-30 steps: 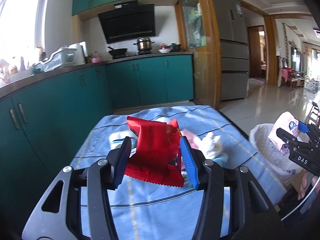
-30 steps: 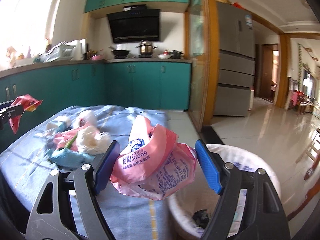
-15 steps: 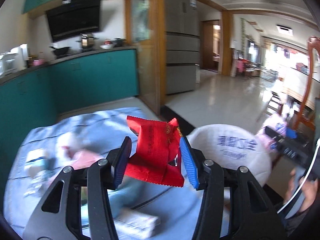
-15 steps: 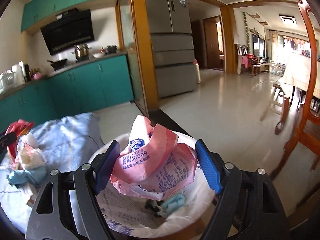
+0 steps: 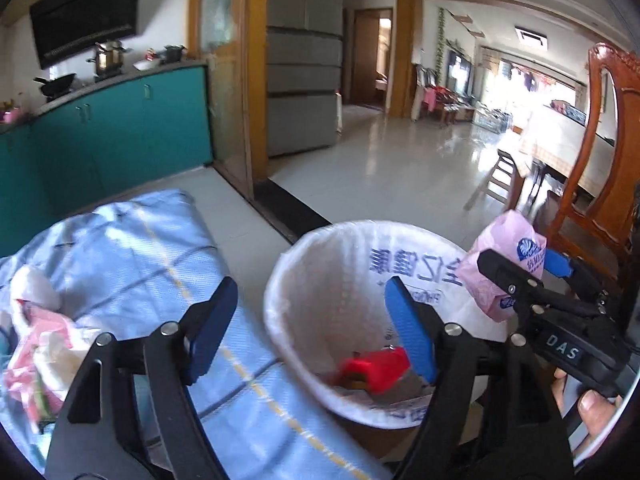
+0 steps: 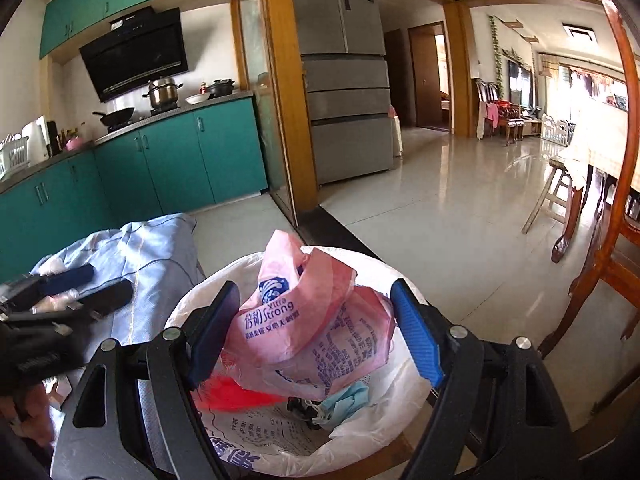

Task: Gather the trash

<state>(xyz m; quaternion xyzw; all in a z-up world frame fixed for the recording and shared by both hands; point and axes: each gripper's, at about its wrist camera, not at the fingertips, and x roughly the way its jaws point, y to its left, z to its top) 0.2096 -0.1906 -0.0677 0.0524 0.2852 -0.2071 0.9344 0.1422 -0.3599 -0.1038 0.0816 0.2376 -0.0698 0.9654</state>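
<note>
My left gripper (image 5: 310,324) is open and empty over the near rim of the white-lined trash bin (image 5: 288,280). The red snack wrapper (image 5: 374,366) lies inside the bin. My right gripper (image 6: 316,332) holds a crumpled pink plastic bag (image 6: 304,320) between its blue fingers, over the bin (image 6: 404,412). In the left wrist view the right gripper (image 5: 528,272) and its pink bag (image 5: 504,252) hang over the bin's far right rim. The red wrapper (image 6: 236,394) and a blue face mask (image 6: 344,398) show in the bin below the bag.
A table with a blue striped cloth (image 5: 160,248) stands left of the bin, with a pile of pink and white trash (image 5: 36,344) on its left side. A wooden chair (image 5: 600,184) stands at the right. Teal kitchen cabinets (image 6: 172,160) and a fridge (image 6: 344,80) stand behind.
My left gripper swung right from the table to the bin, opened, and the red wrapper dropped into the bin. My right gripper carried the pink bag over the bin.
</note>
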